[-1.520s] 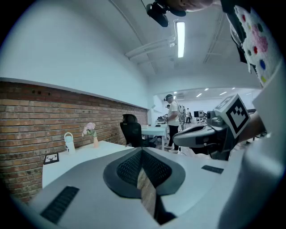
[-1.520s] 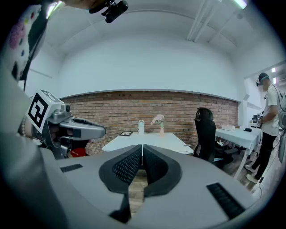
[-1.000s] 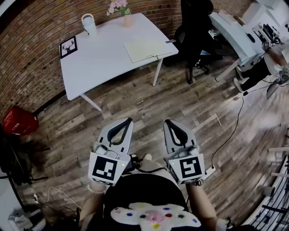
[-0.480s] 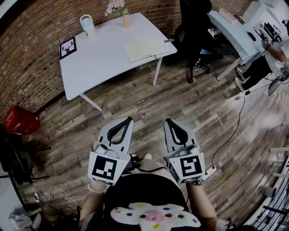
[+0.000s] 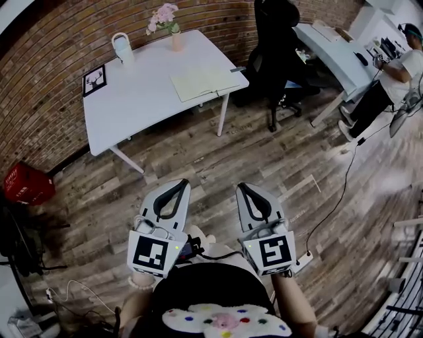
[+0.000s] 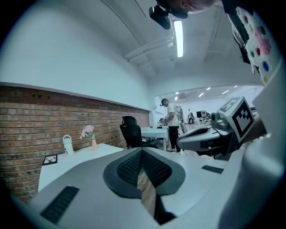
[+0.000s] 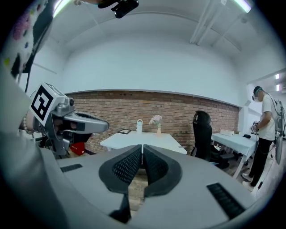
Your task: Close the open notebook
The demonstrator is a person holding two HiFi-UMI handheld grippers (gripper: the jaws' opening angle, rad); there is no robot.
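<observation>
Vase w/ pink flowers nr notebook

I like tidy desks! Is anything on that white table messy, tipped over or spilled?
Nothing stands out. The open notebook lies flat on the white table, the flower vase and white jug stand upright, nothing spilled.

No legible text; only square code markers on left claw, right claw.
</observation>
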